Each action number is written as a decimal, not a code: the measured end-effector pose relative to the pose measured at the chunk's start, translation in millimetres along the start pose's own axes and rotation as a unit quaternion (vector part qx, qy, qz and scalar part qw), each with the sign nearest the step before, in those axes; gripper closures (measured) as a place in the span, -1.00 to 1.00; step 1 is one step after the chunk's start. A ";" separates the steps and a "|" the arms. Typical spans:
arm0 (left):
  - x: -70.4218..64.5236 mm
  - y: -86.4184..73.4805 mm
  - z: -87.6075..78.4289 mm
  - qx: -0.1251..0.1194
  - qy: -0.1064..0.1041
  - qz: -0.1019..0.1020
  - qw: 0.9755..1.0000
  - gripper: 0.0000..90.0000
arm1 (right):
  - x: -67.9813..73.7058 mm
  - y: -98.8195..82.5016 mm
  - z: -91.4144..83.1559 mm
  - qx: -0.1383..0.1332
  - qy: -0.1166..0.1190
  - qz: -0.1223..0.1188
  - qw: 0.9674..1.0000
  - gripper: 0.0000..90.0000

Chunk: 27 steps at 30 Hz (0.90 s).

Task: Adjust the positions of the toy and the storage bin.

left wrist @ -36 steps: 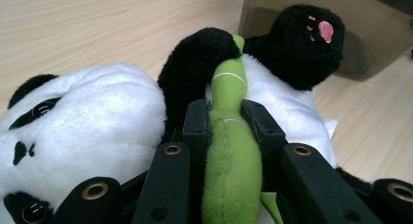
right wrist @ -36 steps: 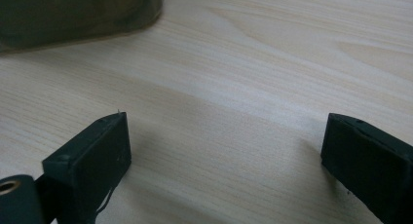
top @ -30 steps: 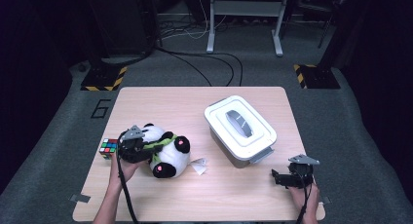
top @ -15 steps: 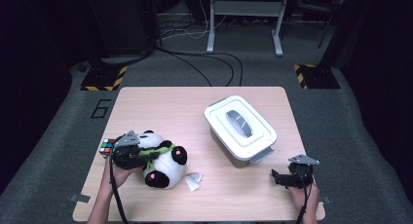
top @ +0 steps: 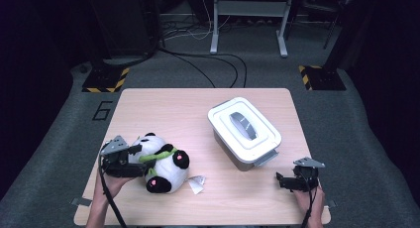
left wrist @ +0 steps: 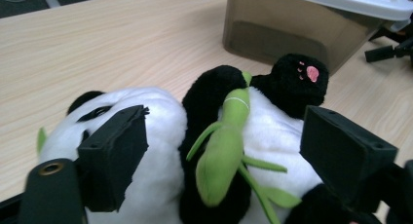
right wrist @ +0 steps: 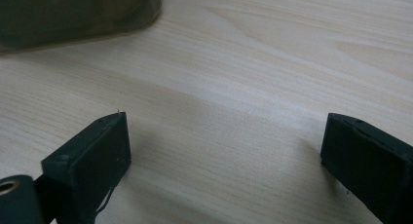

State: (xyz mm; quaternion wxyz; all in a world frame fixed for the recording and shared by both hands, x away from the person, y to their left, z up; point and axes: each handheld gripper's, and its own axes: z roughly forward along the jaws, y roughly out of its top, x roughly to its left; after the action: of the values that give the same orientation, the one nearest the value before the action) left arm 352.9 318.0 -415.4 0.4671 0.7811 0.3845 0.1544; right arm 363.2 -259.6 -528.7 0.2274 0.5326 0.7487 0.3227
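Nearest the person, at the front edge of the table (top: 198, 208), the left hand-held gripper (top: 130, 156) lies level against the left side of the panda plush (top: 161, 163). Its jaws have just been opening; in the left gripper view they stand wide apart, one before the panda's white head and the other before its body, with the plush between them and no pad plainly pressing on it (released, then, as far as the view tells). The panda plush (left wrist: 234, 151) lies on its side on the table, a green stalk (left wrist: 221, 151) across its chest, one black foot with pink pads turned up.

Just right of the panda, near its feet, a small white tag (top: 196, 184) lies flat on the wood.

Well to the right of the panda, at the table's front right corner, the right hand-held gripper (top: 283, 181) is held low over the table in the person's right hand (top: 307, 200), pointing left. In the right gripper view its jaws are spread wide with bare wood between them, grasping nothing.

Farther back and to the right of the panda stands the storage box (top: 245, 134), a grey tub with a white lid shut on it and a grey handle on top. It is apart from the panda and from both grippers.

Beyond the table, past the box, black cables (top: 208, 64) run over the grey floor (top: 322, 119) toward the legs of a metal stand (top: 247, 20).
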 end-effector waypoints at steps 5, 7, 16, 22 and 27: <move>-0.3 -16.6 -16.5 0.010 0.043 -0.003 0.999 -0.75 | 0.0 0.0 0.0 0.000 0.000 0.000 1.000 -0.93; 1.1 -23.9 -21.0 0.011 0.048 -0.011 0.999 -0.78 | 0.0 0.0 0.1 0.000 0.000 0.000 1.000 -0.93; 12.1 -65.5 -26.9 0.052 0.087 -0.038 0.994 -0.91 | 0.6 0.3 0.6 -0.002 -0.003 0.001 1.000 -0.93; 23.2 -96.1 -4.7 0.103 0.107 -0.054 0.987 -0.98 | 1.7 0.2 0.4 -0.002 -0.005 0.005 1.000 -0.93; 28.0 -113.5 13.3 0.131 0.133 -0.045 0.981 -0.98 | 1.1 0.0 0.1 0.000 -0.003 0.000 1.000 -0.93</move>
State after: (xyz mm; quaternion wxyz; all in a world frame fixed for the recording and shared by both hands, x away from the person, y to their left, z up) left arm 327.4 361.1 -521.9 0.3116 0.7899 0.4951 0.1837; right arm 362.9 -258.5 -528.8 0.2298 0.5339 0.7478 0.3210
